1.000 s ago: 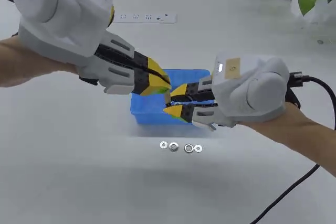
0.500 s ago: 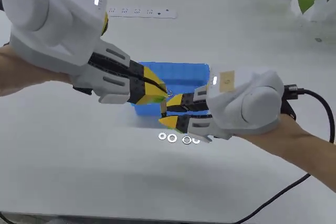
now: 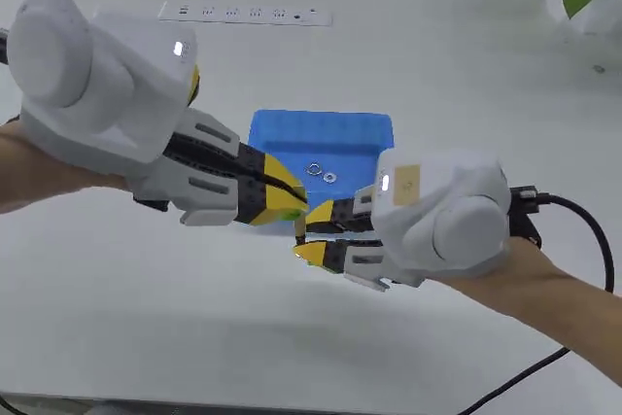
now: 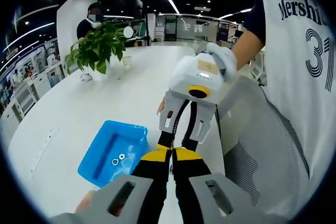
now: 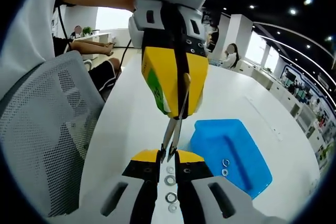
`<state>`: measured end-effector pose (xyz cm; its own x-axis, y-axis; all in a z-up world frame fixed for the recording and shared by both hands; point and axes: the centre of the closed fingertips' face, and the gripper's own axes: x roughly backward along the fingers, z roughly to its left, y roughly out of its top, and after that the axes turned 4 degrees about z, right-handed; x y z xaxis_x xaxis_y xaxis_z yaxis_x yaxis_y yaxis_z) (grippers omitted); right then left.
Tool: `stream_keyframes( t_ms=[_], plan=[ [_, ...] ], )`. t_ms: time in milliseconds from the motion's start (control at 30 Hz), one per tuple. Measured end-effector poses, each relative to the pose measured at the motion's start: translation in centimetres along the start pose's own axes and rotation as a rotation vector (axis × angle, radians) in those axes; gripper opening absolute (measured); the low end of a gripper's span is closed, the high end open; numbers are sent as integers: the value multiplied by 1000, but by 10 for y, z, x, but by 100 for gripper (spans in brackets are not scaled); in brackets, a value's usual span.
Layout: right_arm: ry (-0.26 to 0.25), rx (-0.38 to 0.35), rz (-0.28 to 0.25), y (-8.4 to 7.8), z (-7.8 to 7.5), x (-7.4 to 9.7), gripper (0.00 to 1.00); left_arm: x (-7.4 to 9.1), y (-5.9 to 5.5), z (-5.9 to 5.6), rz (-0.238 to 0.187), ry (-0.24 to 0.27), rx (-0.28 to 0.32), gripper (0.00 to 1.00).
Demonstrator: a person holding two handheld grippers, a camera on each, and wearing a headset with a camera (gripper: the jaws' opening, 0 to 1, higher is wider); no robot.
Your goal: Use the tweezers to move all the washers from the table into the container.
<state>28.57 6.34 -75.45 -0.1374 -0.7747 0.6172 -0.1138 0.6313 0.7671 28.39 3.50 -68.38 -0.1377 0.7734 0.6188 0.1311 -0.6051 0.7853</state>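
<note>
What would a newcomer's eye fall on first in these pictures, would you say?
First, the left gripper holding tweezers, tip to tip with the right gripper in front of the person. Just behind them sits a blue container with two washers inside, while more washers lie on the table near the tweezers' tips.
</note>
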Motion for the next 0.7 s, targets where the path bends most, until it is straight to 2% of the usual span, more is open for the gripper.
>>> stream_keyframes(
  t_ms=[267,700],
  plan=[
    [7,-12,25,-9,2,-8,12,-6,-12,2,8,2,15,6],
    [-11,-31,43,-18,-3,-14,12,-13,-20,8,15,7,19,6]
  ],
)
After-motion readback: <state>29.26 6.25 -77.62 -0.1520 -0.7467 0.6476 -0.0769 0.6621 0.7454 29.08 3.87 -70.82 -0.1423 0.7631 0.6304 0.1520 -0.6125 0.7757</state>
